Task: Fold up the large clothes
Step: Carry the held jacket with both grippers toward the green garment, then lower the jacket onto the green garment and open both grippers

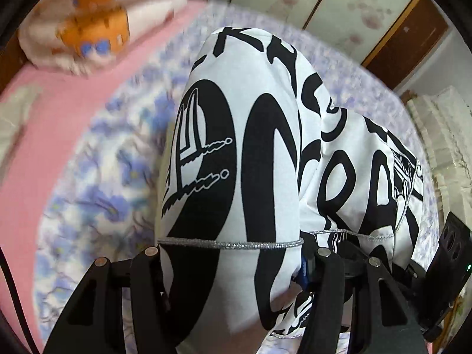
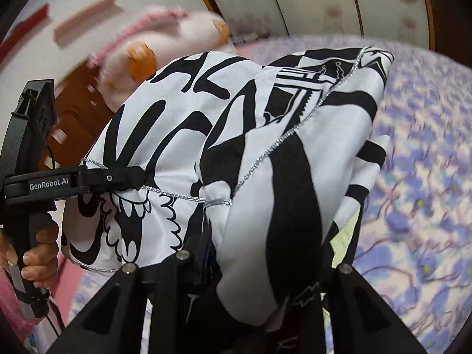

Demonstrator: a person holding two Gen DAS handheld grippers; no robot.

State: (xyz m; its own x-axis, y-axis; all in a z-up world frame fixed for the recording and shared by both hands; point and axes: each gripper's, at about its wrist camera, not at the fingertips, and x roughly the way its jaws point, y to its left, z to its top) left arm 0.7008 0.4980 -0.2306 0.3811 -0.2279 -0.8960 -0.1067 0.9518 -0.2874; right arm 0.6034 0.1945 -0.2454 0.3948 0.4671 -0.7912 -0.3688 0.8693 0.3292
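A large white garment with bold black lettering and silver trim [image 1: 265, 153] hangs bunched over a bed. In the left wrist view its cloth fills the gap of my left gripper [image 1: 237, 253], which is shut on it. From the right wrist view, that left gripper [image 2: 138, 177] pinches the silver-trimmed edge, with a hand [image 2: 41, 250] on its handle. The same garment [image 2: 295, 177] drapes over and between the fingers of my right gripper [image 2: 265, 262], shut on a thick fold. The pads are hidden by cloth in both views.
Below lies a bedspread with blue-purple flowers [image 1: 97, 177] [image 2: 419, 177] over a pink sheet [image 1: 38, 112]. A folded white and orange quilt [image 1: 88, 29] sits at the bed's head. Pale wardrobe doors [image 1: 339, 3] stand behind. The right gripper's body [image 1: 451, 250] is close on the right.
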